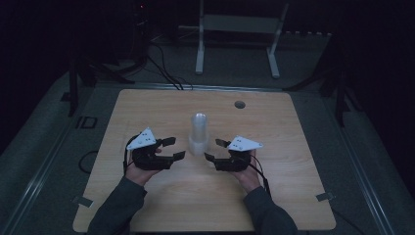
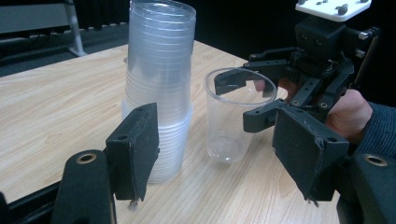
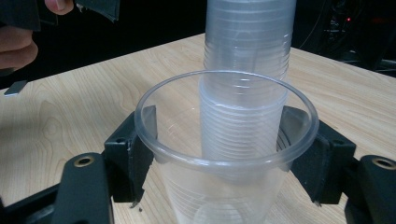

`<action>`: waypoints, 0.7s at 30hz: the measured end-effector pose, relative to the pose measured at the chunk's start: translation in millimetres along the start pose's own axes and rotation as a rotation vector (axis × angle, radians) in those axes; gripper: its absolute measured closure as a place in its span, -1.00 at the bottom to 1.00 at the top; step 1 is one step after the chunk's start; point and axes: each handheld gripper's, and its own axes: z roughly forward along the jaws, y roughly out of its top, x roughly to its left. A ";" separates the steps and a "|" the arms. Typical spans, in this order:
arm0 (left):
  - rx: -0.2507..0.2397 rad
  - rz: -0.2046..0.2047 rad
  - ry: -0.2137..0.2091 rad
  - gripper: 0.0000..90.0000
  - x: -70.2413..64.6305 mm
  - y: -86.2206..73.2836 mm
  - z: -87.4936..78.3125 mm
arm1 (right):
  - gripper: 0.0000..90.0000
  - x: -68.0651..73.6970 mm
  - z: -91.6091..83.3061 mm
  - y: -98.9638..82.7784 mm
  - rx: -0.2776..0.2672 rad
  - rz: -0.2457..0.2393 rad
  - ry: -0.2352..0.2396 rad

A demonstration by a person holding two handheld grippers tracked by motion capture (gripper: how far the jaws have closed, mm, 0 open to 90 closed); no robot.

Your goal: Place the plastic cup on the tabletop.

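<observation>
Two grippers face each other over the near half of a wooden table point(image 1: 147, 205), each carried in one hand of a person whose dark sleeves enter at the near edge. Left gripper point(image 1: 173, 148): jaws parted, nothing between the pads; in its own view the black pads stand wide apart with the table between them. Right gripper point(image 1: 215, 150): jaws pressed against opposite sides of a single clear cup point(image 3: 224, 154), just under the rim, gripping it; the cup is upright, with its base on or just above the tabletop, which of the two cannot be told. Seen from the left gripper view, this cup point(image 2: 233, 116) stands just beside a tall stack point(image 2: 159, 88) of nested clear cups, a narrow gap between them, and the right gripper point(image 2: 254, 100) holds it from the far side. The stack point(image 1: 198, 133) rises upright near the table's middle, between the two grippers. Farther off, a round hole point(image 1: 239, 104) lies in the tabletop toward the far edge. Beyond the table, a pale frame point(image 1: 235, 34) stands on the dark floor, with black cables point(image 1: 161, 68) trailing at its left.
</observation>
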 end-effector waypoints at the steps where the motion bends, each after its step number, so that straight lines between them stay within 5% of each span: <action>1: 0.000 0.000 0.000 -0.29 0.1 -0.1 0.0 | -0.35 -0.4 0.5 -0.4 0.001 -0.001 0.001; 21: 0.007 -0.002 -0.003 -0.29 0.7 -1.1 1.5 | -0.36 -6.3 9.4 -10.1 0.020 0.022 -0.005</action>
